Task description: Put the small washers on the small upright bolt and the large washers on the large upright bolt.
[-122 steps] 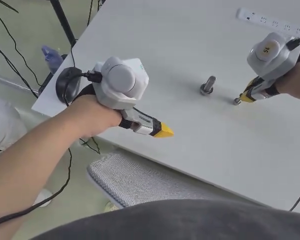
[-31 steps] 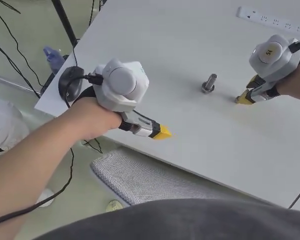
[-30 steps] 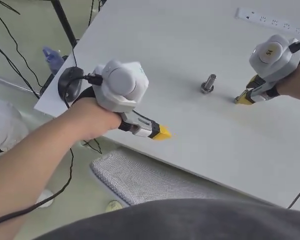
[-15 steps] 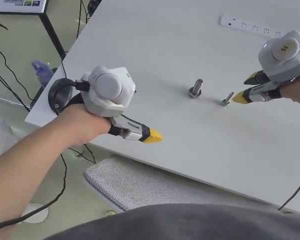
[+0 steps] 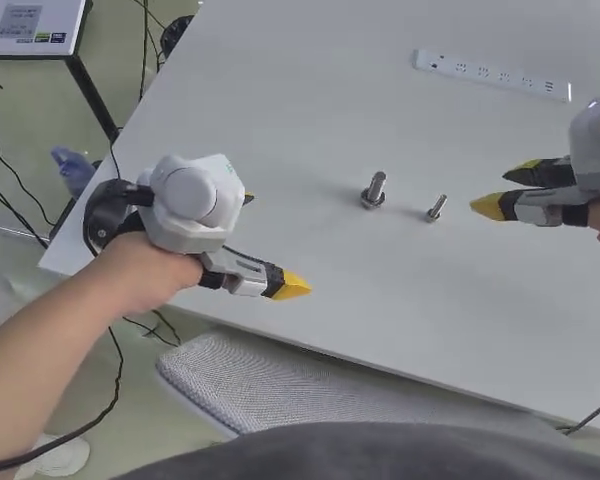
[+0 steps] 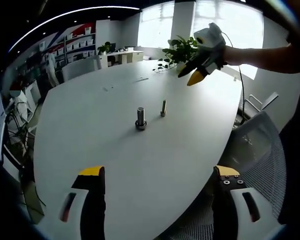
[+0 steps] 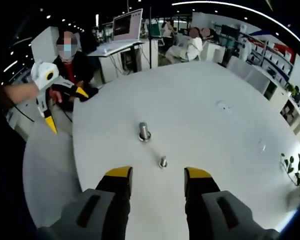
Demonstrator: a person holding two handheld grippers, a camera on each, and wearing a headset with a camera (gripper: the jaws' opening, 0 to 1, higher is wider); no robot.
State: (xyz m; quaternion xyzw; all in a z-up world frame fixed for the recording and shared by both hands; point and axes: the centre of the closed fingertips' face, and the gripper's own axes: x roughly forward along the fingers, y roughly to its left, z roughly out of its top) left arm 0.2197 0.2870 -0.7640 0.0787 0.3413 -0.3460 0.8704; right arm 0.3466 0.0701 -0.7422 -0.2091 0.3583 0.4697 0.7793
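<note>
**ITEM: TWO UPRIGHT BOLTS ON WHITE TABLE, BOTH GRIPPERS EMPTY**

**Head view.**
- Large bolt (image 5: 373, 190) stands upright near the middle of the table (image 5: 280, 110).
- Small bolt (image 5: 436, 208) stands just beside it at 4 o'clock, apart from it.
- Right gripper (image 5: 500, 190) is at 3 o'clock of the small bolt, near but not touching, jaws spread, nothing between them.
- Left gripper (image 5: 270, 243) is at 8 o'clock of the large bolt, over the table edge, well apart from both bolts.
- Power strip (image 5: 490, 72) lies at 1 o'clock, far side.
- No loose washer can be made out.

**Left gripper view.**
- Jaws stand wide apart and carry nothing.
- Large bolt (image 6: 140, 119) is ahead, with the small bolt (image 6: 163, 108) at 2 o'clock of it.
- A wider collar at the large bolt's foot may be its head or seated washers; cannot tell.

**Right gripper view.**
- Jaws parted, empty.
- Small bolt (image 7: 163, 161) sits just ahead, in line with the gap.
- Large bolt (image 7: 144, 132) is at 11 o'clock of it.

**Handling (judged).**
- Bolts: steel, rigid, smooth, likely slippery under hard jaws.
- The small bolt looks light and narrow-footed, so a sideways knock could topple it.
- Steady it low on the shank if needed.
- Washers would be thin, flat and stiff. Pinch across the rim, keep level, and drop over the tip.
</note>
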